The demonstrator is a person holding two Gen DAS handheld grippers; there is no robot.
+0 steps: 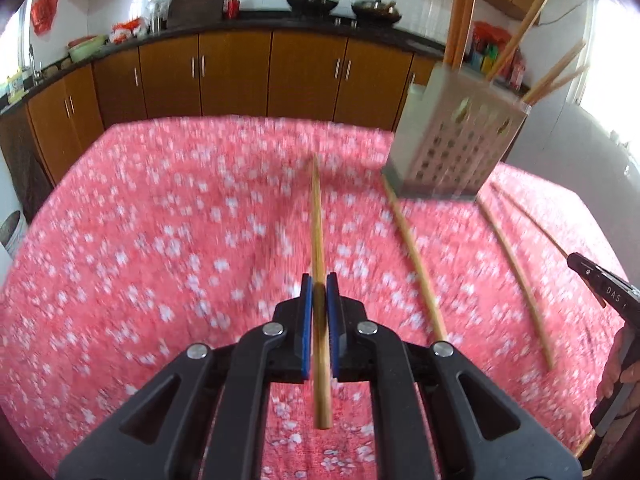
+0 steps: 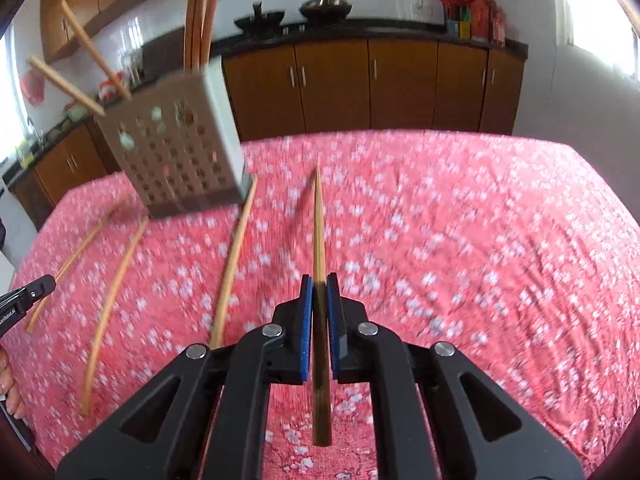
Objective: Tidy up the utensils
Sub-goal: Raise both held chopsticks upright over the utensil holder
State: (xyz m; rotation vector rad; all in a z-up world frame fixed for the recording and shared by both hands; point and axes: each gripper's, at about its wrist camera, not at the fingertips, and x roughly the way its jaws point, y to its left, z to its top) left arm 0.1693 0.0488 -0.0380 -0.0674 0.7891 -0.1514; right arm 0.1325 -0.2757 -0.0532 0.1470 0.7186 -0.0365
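table [image 1: 160, 208], pink floral cloth: far edge faces brown cabinets [image 1: 236, 76]; the right half, seen from the right wrist, is bare cloth. perforated grey holder [image 1: 452, 148]: stands near the far edge, several chopsticks upright inside. loose chopsticks: three lie on the cloth between the grippers, one [image 1: 416, 260] with its far end at the holder's base. left gripper [image 1: 319, 285]: clamped on one chopstick [image 1: 318, 216], tip pointing away. right gripper [image 2: 319, 285]: clamped on another chopstick [image 2: 319, 224], likewise pointing away.
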